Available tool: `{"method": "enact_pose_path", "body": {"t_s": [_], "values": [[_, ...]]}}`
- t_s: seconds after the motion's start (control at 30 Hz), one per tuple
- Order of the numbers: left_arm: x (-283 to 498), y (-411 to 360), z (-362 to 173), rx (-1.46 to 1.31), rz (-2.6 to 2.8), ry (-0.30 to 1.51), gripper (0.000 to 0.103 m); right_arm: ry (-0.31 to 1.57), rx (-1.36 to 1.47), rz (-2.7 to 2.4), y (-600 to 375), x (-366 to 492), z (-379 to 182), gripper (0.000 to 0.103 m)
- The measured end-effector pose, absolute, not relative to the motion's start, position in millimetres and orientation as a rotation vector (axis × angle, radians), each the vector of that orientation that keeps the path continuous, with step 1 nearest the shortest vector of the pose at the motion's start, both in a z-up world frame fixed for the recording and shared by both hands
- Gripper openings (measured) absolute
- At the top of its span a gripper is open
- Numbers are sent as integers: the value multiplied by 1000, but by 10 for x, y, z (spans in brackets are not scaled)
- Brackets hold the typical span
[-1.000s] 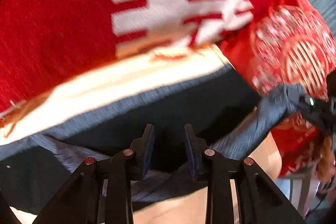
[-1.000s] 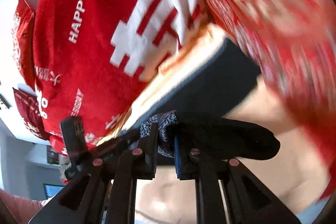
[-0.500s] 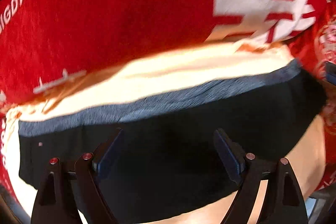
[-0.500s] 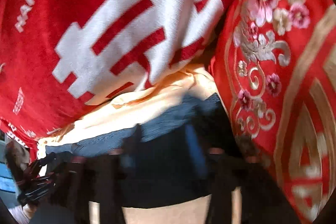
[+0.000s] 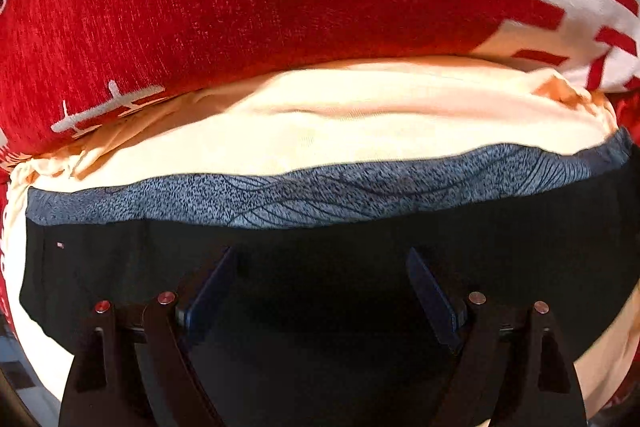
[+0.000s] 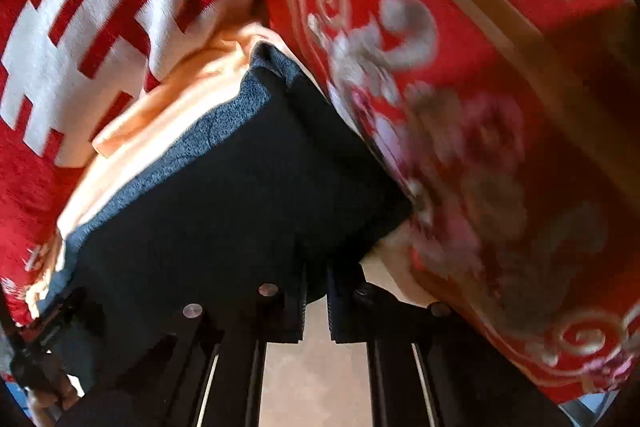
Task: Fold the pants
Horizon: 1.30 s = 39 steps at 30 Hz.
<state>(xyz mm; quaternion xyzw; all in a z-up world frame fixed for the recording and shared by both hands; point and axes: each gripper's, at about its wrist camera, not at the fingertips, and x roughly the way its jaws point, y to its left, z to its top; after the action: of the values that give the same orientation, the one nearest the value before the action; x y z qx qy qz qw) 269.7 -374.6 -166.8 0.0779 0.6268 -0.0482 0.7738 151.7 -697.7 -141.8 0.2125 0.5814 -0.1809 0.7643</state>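
Pants (image 5: 320, 267), black with a grey patterned waistband, lie folded flat on cream sheet (image 5: 340, 115); left gripper (image 5: 320, 291) gapes above them, right gripper (image 6: 316, 303) pinches their edge.

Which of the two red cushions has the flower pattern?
The embroidered cushion right of the pants; the other cushion bears only a large white character.

A big red cushion (image 5: 248, 7) with white woven characters filled the back of the left wrist view, pressed down onto a cream cover (image 5: 340, 115) — the cover creased and bunched along that seam. In the right wrist view a second red cushion (image 6: 500, 107), embroidered with gold scrolls and pink flowers, stood just beside the first — blurred.
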Motion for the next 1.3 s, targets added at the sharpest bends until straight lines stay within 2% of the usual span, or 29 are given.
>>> {"method": "enact_pose_path", "body": {"t_s": [0.07,0.13,0.23,0.43,0.67,0.8,0.9,1.07,1.27,1.3], "values": [[2746,-3734,-1747,182,-94,1359,96,1266,360,-377,-6909,1499,-1324,8],[2769,-3699,-1753,181,-85,1365,98,1352,344,-389,-6942,1430,-1462,11],[2754,-3603,-1610,208,-88,1362,98,1408,397,-395,-7035,1295,-1514,27],[2803,-3680,-1424,228,-134,1288,98,1210,305,-275,-6819,1311,-928,27],[3074,-3667,-1776,175,-60,1295,98,1287,327,-204,-6816,2194,-1533,26],[3205,-3349,-1800,230,38,1286,98,1308,148,-291,-6904,2326,-1642,22],[3278,-2931,-1680,201,118,1314,98,1311,263,-329,-7138,2313,-1545,19],[2959,-2374,-1383,225,161,1313,98,1313,322,-249,-7045,2085,-1281,28],[2429,-1927,-1372,231,120,1358,98,1382,407,-167,-6750,1563,-1191,29],[2383,-2040,-1370,227,111,1363,98,1394,419,-152,-6667,1486,-1185,29]]}}
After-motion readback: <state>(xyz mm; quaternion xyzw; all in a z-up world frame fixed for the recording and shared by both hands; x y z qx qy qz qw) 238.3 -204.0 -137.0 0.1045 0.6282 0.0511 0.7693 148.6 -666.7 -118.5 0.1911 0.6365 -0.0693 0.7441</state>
